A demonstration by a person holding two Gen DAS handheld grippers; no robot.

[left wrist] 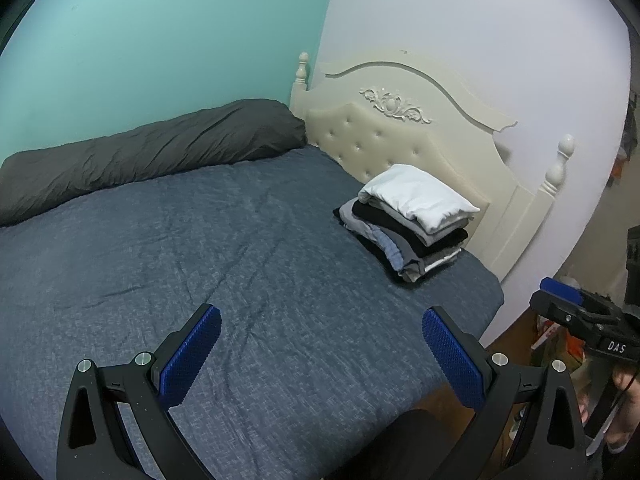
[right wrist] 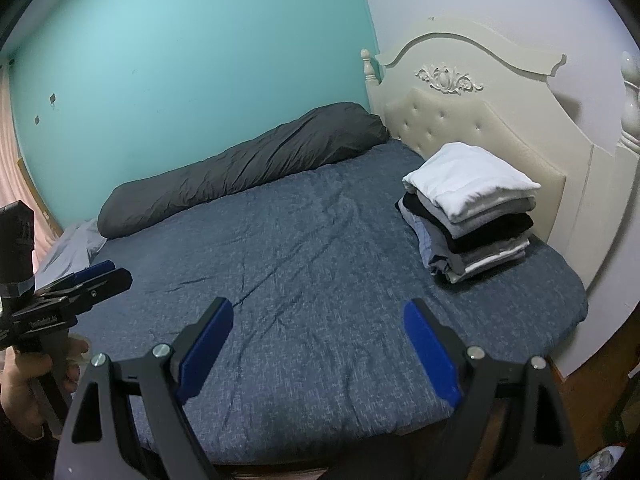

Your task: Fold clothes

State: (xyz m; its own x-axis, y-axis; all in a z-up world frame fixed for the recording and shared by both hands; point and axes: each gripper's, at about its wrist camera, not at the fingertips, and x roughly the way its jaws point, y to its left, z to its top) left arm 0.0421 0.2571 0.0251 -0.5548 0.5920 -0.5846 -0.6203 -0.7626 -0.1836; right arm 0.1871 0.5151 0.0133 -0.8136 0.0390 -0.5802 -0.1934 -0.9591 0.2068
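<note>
A neat stack of folded clothes (left wrist: 408, 220) (right wrist: 472, 208), with a white garment on top and black, grey and blue ones below, sits on the blue-grey bed cover (left wrist: 200, 240) (right wrist: 300, 240) by the headboard. My left gripper (left wrist: 320, 314) hovers open over the near part of the bed with nothing between its blue pads. It shows side-on at the left edge of the right wrist view (right wrist: 108, 274). My right gripper (right wrist: 318, 306) is likewise open and empty above the near bed edge. It appears at the right of the left wrist view (left wrist: 556, 292), off the mattress corner.
A long dark grey pillow (left wrist: 140, 156) (right wrist: 240, 168) lies against the teal wall. A cream tufted headboard (left wrist: 400, 120) (right wrist: 460, 120) stands behind the stack. Pale grey fabric (right wrist: 76, 244) lies at the bed's far left. Clutter (left wrist: 560, 344) sits on the wooden floor (right wrist: 592, 384) at right.
</note>
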